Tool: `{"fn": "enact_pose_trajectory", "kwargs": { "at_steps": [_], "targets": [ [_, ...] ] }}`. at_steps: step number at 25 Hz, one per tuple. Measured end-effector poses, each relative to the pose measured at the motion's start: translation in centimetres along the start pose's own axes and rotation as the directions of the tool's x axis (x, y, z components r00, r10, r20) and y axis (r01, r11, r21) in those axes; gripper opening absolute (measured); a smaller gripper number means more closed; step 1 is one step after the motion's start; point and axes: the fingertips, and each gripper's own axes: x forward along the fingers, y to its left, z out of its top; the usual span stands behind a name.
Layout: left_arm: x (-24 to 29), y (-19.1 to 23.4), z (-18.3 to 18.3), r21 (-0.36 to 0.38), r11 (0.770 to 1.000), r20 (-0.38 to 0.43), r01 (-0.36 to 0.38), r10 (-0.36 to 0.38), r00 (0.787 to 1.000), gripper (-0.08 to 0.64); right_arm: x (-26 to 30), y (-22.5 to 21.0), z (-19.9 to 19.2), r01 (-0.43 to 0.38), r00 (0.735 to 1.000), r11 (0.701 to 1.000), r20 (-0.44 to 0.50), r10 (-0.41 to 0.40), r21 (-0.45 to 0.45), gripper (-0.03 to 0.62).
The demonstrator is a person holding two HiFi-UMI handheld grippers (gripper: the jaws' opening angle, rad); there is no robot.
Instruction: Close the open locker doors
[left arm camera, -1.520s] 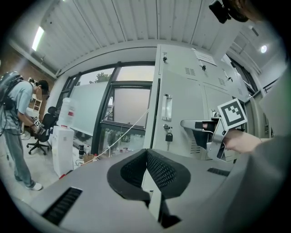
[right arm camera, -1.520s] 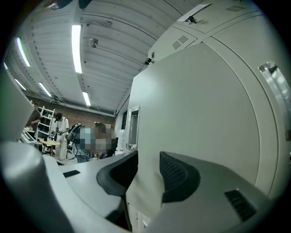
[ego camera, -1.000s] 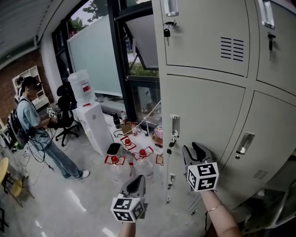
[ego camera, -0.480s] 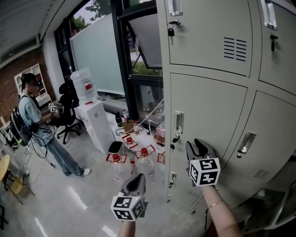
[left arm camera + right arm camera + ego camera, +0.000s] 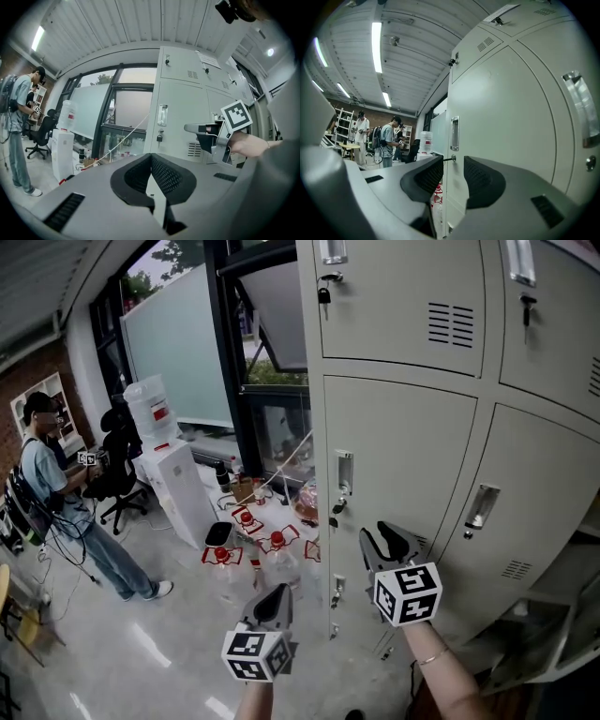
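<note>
The grey lockers point(image 5: 403, 306) fill the right of the head view, and every door I see lies flush with the frame. The middle door point(image 5: 412, 456) has a recessed handle point(image 5: 344, 472) with a key below it. My right gripper point(image 5: 384, 545) hovers just in front of this door's lower part. Its jaws are opening with nothing between them, and the door's handle point(image 5: 454, 133) shows beyond them. My left gripper point(image 5: 273, 602) hangs lower left, off the lockers, shut and empty; its fingertips point(image 5: 151, 157) meet.
A white water dispenser point(image 5: 173, 479) stands by the dark window frame point(image 5: 223, 381). Red-capped bottles point(image 5: 246, 538) lie on the floor beside the lockers. A person point(image 5: 52, 507) stands at the far left next to an office chair point(image 5: 117, 474).
The head view has shifted, so the lockers sit slightly higher and further left. My right gripper stays by the middle door, a little lower against its handle. The left gripper has hardly moved.
</note>
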Motion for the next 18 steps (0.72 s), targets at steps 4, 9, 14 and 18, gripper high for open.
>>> {"fn": "enact_pose_trajectory", "kwargs": {
  "at_steps": [4,9,14,18],
  "targets": [
    [0.1,-2.0,-0.2,-0.002,0.998,-0.008,0.063,-0.063,0.998,0.02,-3.1,-0.2,-0.6,0.037,0.999,0.999,-0.012,-0.037,0.01,0.123],
    [0.7,-4.7,-1.0,0.0,0.987,-0.026,0.158,-0.158,0.987,0.02,-7.3,-1.4,-1.2,0.122,0.992,0.992,-0.028,-0.121,0.016,0.123],
    [1.4,-8.6,-1.9,0.008,0.96,-0.049,0.281,-0.28,0.959,0.02,-11.9,-3.3,-1.8,0.236,0.971,0.971,-0.04,-0.235,0.02,0.123],
    [1.5,-12.2,-2.6,0.011,0.922,-0.07,0.387,-0.386,0.92,0.02,-16.6,-4.9,-2.5,0.35,0.936,0.936,-0.06,-0.348,0.029,0.123]
  ]
}}
